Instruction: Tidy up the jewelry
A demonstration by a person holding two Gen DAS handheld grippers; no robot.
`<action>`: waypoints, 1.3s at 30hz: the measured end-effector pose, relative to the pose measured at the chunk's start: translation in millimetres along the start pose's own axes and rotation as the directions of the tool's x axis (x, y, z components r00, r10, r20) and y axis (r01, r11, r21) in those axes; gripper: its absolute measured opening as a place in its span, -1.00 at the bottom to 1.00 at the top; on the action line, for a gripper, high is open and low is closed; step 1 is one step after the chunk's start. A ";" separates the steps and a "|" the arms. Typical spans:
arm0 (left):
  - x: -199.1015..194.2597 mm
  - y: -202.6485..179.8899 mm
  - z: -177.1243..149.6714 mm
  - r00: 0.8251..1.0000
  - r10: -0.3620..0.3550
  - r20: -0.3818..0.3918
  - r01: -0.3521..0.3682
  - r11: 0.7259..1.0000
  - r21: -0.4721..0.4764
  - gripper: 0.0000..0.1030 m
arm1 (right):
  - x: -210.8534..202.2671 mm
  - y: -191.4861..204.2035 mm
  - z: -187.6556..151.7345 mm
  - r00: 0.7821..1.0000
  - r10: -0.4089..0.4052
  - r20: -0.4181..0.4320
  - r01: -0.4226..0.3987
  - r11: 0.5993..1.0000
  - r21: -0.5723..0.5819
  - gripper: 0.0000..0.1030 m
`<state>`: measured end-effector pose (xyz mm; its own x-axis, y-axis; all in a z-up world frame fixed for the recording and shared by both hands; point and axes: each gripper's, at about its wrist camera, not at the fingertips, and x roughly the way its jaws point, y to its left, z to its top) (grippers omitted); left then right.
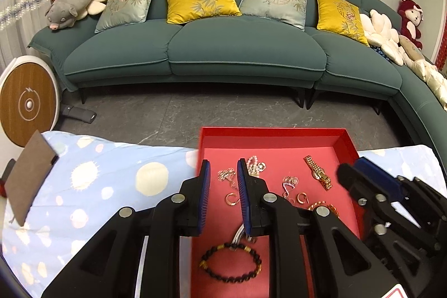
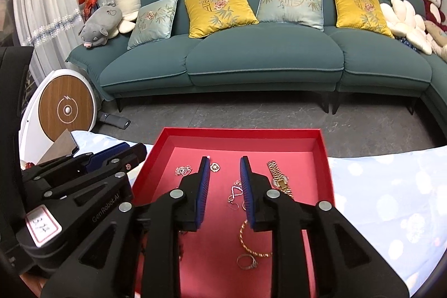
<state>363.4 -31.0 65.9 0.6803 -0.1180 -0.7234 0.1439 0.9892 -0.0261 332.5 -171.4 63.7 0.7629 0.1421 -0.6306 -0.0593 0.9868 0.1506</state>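
A red tray (image 1: 273,133) (image 2: 240,131) lies on the bed and holds loose jewelry. In it I see a gold watch (image 1: 318,172) (image 2: 279,178), a black bead bracelet (image 1: 232,261), a gold chain bracelet (image 2: 248,242), silver rings (image 2: 247,261), rose-gold hoop earrings (image 1: 231,198) and a small pendant (image 2: 214,167). My left gripper (image 1: 223,169) hovers over the tray's left part, open, with nothing between its blue pads. Over the tray's middle my right gripper (image 2: 225,164) is also open and holds nothing. Each gripper shows at the edge of the other's view.
The tray rests on a pale blue spotted quilt (image 1: 111,180). A brown flat slab (image 1: 28,180) stands at the quilt's left edge. Beyond a strip of grey floor (image 1: 223,108) is a green sofa (image 1: 223,52) with cushions and plush toys. A round wood-faced device (image 1: 28,102) stands at the left.
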 end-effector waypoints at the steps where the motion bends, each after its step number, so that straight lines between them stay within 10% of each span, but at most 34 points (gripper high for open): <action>1: -8.3 2.6 -0.6 1.000 0.004 -0.003 -0.004 1.000 -0.004 -0.65 | -10.1 1.9 0.7 1.000 -0.007 0.002 0.007 1.000 -0.008 -0.57; 18: -179.1 5.8 -95.1 0.994 0.069 0.090 -0.069 0.998 0.003 0.67 | -182.0 9.3 -67.9 0.991 -0.110 0.076 0.103 0.991 0.083 0.81; 39: -210.6 -15.4 -156.4 0.989 0.072 0.128 -0.079 0.996 0.048 0.68 | -220.1 17.3 -137.3 0.961 -0.254 0.109 0.256 0.967 -0.003 0.90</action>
<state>105.5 -7.8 110.8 0.7755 -0.0563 -0.6288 0.1238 0.9903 0.0639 75.2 -175.0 100.6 0.8186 -0.1224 -0.5612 0.1358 0.9906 -0.0180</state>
